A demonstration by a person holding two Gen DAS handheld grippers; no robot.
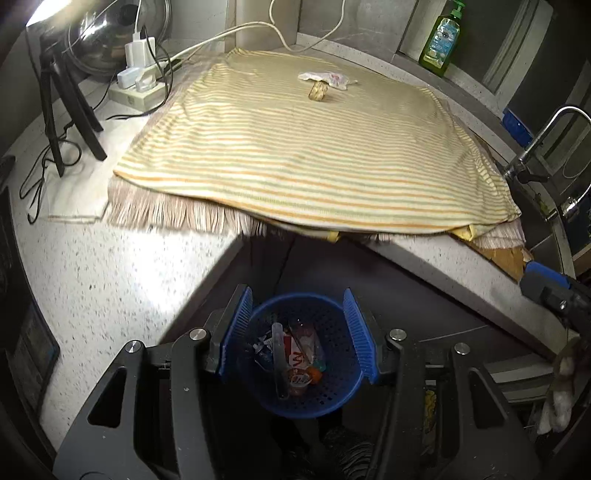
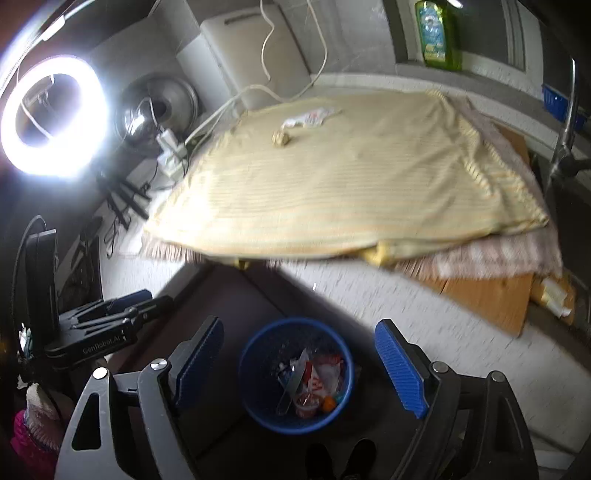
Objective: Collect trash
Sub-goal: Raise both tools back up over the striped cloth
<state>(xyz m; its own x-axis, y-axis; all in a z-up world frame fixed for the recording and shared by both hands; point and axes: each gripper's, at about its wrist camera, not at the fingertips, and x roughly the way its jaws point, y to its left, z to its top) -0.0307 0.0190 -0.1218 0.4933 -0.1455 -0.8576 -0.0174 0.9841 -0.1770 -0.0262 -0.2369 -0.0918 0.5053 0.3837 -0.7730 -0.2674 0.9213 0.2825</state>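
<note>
Below counter edge, on floor: blue perforated bin (image 1: 301, 354), already holding wrappers, a clear tube and a small cup; seen framed between pads of both tools but well beneath them, not touched; left gripper (image 1: 299, 332) half spread, nothing between the pads; right gripper (image 2: 299, 369) spread wide, likewise empty; no earlier view to compare

On striped cloth (image 1: 314, 155), toward far side of counter: crumpled white wrapper (image 1: 325, 78) with a small tan scrap (image 1: 318, 92) just beside it, possibly touching; both lying loose, apart from the cables and power strip (image 1: 136, 92) at left; judged to be the remaining trash

Step in hand, as judged: reach for those two pieces; suggested approach: bring one tool in from above, pads kept wide until straddling the wrapper, then close on the crumpled bulk rather than a thin edge; avoid pinching the cloth itself, since a snagged fold would drag the whole sheet; take tan scrap separately if not caught together; keep clear of the white cable (image 1: 258, 27) and the tap (image 1: 546, 129) at right; release only once squarely over the bin mouth
</note>
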